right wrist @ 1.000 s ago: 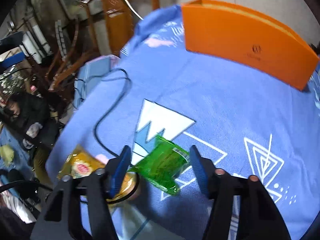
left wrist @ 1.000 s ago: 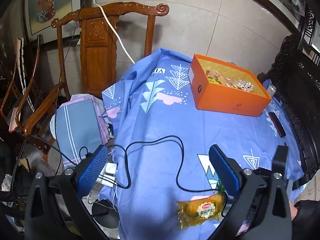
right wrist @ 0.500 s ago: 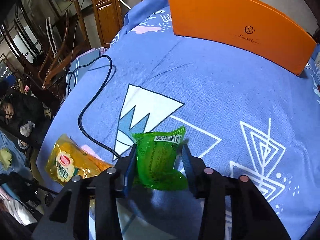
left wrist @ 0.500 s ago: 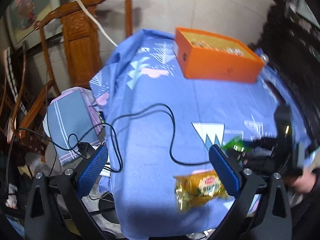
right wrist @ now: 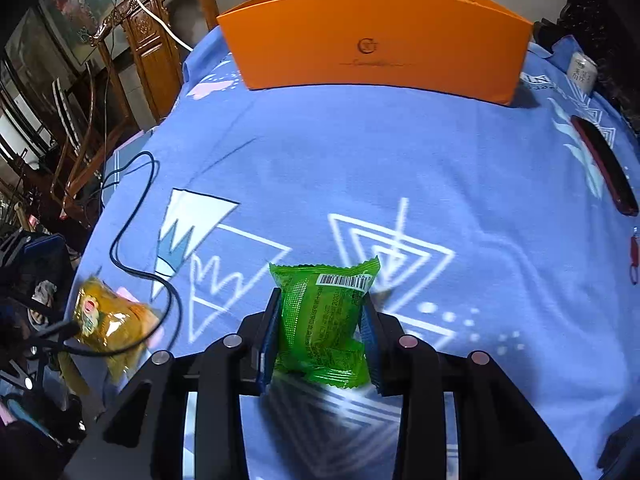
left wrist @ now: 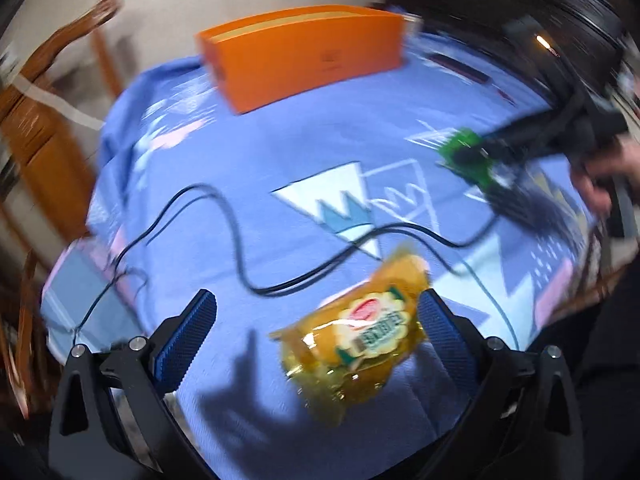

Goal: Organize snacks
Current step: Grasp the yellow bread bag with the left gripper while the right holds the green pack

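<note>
Blue cloth (right wrist: 400, 152); barcode on green packet (right wrist: 324, 320) visible only right view.

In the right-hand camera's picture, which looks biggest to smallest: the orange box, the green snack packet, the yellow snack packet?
1. orange box, clearly largest.
2. green snack packet and yellow snack packet look about alike; the green one sits nearer the camera, in the right gripper, so I won't rank them.

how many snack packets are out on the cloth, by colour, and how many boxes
green packet: 1, held in the right gripper
yellow packet: 1, between the fingers of the left gripper
orange box: 1
total: 3
</note>
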A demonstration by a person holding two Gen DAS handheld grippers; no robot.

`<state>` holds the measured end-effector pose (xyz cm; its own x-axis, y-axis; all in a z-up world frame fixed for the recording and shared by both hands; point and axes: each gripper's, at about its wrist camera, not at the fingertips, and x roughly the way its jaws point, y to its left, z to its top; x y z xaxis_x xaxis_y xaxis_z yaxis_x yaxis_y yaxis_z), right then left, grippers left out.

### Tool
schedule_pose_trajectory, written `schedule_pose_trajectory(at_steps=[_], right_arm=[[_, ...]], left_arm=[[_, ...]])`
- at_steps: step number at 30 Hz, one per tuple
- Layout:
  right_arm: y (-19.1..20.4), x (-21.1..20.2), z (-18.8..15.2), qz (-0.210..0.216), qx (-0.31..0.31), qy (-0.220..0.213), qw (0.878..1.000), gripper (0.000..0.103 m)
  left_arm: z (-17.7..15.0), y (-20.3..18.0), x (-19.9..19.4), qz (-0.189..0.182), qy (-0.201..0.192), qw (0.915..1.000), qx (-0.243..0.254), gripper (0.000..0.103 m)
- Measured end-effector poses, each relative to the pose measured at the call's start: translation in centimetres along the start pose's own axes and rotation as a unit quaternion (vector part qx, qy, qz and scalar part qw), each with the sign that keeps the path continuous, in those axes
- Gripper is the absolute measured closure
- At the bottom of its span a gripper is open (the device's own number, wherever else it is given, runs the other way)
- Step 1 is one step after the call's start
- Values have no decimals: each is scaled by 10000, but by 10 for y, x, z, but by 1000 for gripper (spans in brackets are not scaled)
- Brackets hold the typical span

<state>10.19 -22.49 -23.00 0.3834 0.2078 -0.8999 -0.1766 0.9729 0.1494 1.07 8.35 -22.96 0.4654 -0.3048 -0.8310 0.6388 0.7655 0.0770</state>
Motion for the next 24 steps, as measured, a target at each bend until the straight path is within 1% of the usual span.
schedule_pose_trajectory(at_steps=[1, 2, 4, 7, 10, 13, 14, 17, 19, 20, 22, 23, 24], right_arm=[[-1, -1, 0, -10, 7, 10, 10000, 66], [-1, -2, 0, -9, 13, 20, 10000, 66], [0, -2, 0, -16, -4, 43, 10000, 66], [4, -2, 0, -73, -39, 55, 10000, 66], [5, -4, 0, -74, 27, 52, 10000, 66], [6, -5, 2, -89, 82, 72, 9999, 66], [6, -4, 2, -93, 95, 83, 9999, 66], [7, -4, 1, -86, 100, 128, 9998, 65], [7, -4, 1, -88, 99, 157, 9998, 65], [7, -4, 1, -88, 103, 160, 9998, 65], [7, -5, 1, -93, 101, 164, 9998, 65], [7, -5, 1, -100, 92, 167, 9998, 65], [7, -5, 2, -118, 77, 174, 9998, 65]], left_arm=[[1, -3, 2, -53, -17, 9998, 165, 4], [2, -8, 5, -101, -35, 9990, 440, 4], [4, -15, 12, -198, -23, 9958, 896, 4], [-1, -27, 27, -331, 93, 9837, 1765, 4], [-1, -26, 32, -559, 61, 9790, 1961, 5], [-2, -25, 29, -1019, 101, 9720, 2116, 26], [-3, -25, 29, -1098, 91, 9706, 2138, 29], [-5, -23, 32, -1175, 21, 9680, 2218, 29], [-4, -22, 34, -1267, 127, 9674, 2191, 30], [-5, -21, 34, -1315, 186, 9653, 2247, 30], [-15, -24, 34, -1360, 363, 9561, 2570, 30], [-22, -26, 35, -1349, 451, 9502, 2773, 30], [-26, -25, 34, -1357, 349, 9490, 2824, 30]])
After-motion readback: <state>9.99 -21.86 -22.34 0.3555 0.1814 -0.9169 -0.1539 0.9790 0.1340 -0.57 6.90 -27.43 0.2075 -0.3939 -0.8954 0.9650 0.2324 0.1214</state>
